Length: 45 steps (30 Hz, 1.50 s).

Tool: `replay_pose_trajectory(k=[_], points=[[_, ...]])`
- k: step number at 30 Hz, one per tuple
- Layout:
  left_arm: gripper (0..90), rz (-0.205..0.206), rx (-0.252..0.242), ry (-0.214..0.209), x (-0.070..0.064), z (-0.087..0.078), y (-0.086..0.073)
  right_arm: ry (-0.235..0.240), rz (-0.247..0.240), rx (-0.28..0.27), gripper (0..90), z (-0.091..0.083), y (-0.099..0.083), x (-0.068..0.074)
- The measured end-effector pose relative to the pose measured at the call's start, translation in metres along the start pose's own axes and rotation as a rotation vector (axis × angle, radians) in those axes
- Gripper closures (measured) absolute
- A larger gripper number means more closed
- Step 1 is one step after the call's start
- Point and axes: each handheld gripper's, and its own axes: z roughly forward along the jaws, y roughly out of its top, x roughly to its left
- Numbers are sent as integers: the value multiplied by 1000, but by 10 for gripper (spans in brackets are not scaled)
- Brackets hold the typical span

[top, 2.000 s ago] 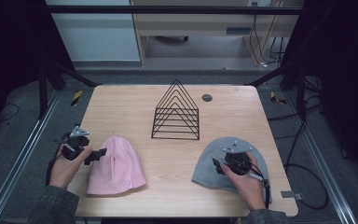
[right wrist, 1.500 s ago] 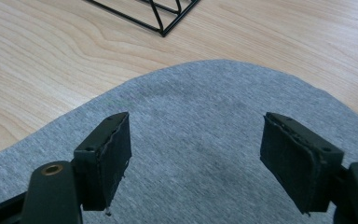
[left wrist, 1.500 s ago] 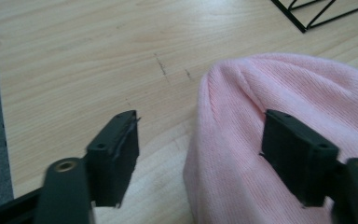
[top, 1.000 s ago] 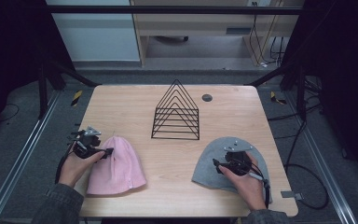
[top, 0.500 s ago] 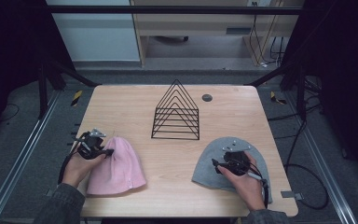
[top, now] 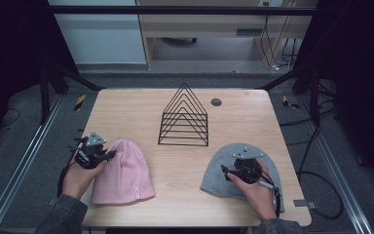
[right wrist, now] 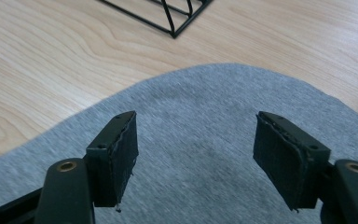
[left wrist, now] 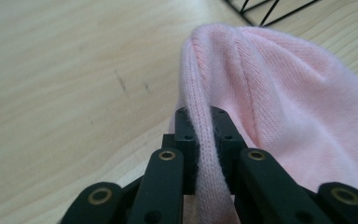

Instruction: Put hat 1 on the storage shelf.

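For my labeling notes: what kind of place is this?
Probably a lab or recording workspace, not a home: a wooden table inside a dark metal frame, cables on the floor, and a person holding a camera-bearing left gripper.

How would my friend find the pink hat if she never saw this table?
Start at the black wire rack standing in the middle of the wooden table. Look toward the near left corner, where the pink hat lies flat. The other hat is grey, and only the pink one has its edge pinched in the left hand-held gripper.
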Motion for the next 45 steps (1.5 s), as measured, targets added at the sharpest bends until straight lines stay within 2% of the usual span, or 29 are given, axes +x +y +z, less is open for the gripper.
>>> replay_pose_trajectory(k=[1,2,3,4,5,6,7,8,10,11,12,14,16,19,25,32,33,40,45], points=[[829,0,0,0,0,0,0,3,-4,-5,306,-2,0,1],[830,36,-25,15,-6,-10,8,-3,-18,-10,306,-3,1,1],[830,36,-25,15,-6,-10,8,-7,-23,-17,306,-5,1,2],[830,67,-53,15,-13,-20,17,-4,-19,-26,306,-7,2,3],[830,67,-53,15,-13,-20,17,4,-19,-38,306,-9,3,3],[830,102,-67,11,-20,-29,26,6,-12,-49,306,-11,5,4],[830,102,-67,11,-20,-29,26,6,-12,-49,306,-11,5,4],[830,120,-94,5,-27,-38,34,21,-17,-75,306,-15,9,6],[830,128,-108,-1,-30,-42,38,31,-11,-84,307,-16,11,7],[830,152,-122,-4,-35,-49,47,56,-37,-84,309,-18,19,14],[830,163,-130,-8,-37,-52,52,59,-50,-85,314,-19,21,16],[831,172,-149,-24,-37,-58,62,83,-77,-89,322,-21,28,24],[831,191,-164,-13,-38,-64,73,121,-97,-83,327,-22,35,32],[832,210,-176,-7,-39,-71,88,152,-144,-84,336,-25,47,46],[832,210,-215,-19,-39,-79,112,233,-195,-82,350,-25,73,71],[831,202,-255,-61,-44,-87,132,283,-246,-68,394,-13,91,96],[831,202,-267,-72,-47,-90,137,290,-253,-67,400,-11,93,98],[831,236,-278,-102,-63,-94,154,338,-260,-62,437,3,102,115],[831,245,-283,-114,-68,-94,159,371,-233,-63,463,13,107,115]])
